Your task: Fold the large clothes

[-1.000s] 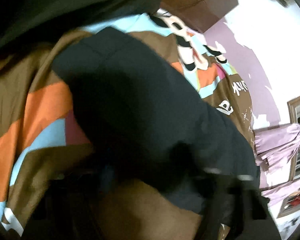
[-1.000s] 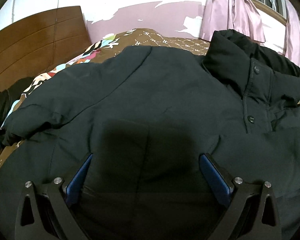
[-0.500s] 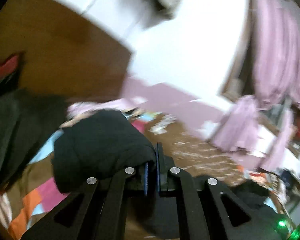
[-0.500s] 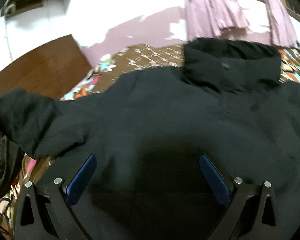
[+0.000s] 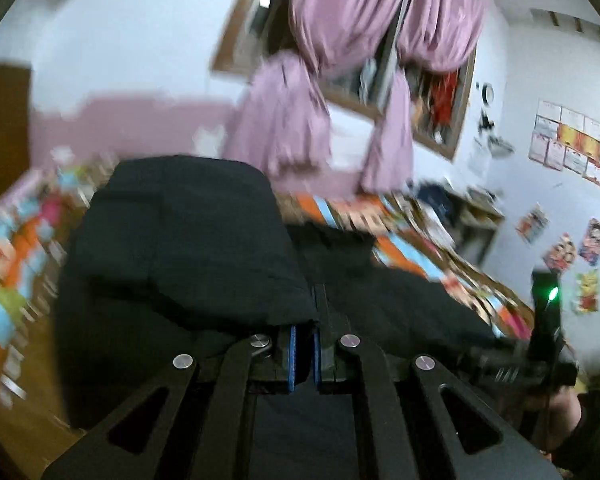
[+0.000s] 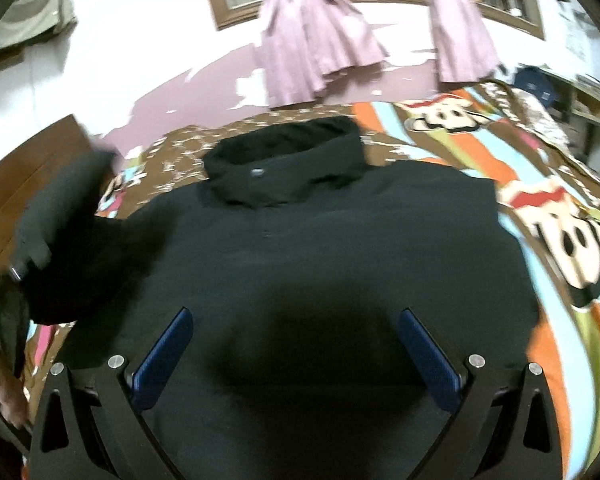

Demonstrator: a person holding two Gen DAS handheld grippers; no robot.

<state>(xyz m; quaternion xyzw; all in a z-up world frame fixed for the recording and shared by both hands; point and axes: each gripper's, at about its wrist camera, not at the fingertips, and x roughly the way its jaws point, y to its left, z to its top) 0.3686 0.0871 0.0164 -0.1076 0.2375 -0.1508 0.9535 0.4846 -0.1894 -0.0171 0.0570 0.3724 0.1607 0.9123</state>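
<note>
Left wrist view: left gripper [image 5: 304,344] is clamped on the sleeve [image 5: 188,248] of the black jacket [image 6: 332,248], holding it lifted off the bed [image 6: 572,240], so I'd read this as the sleeve-fold step, with that sleeve due to go inward across the body. Right gripper [image 6: 296,344] hangs with jaws wide apart and empty over the lower front of the jacket, which lies flat on the bed, collar [image 6: 284,160] at the far end. Next move calls for laying the sleeve flat on the chest without dragging the shoulder along, then letting go; the right could pin the body.
</note>
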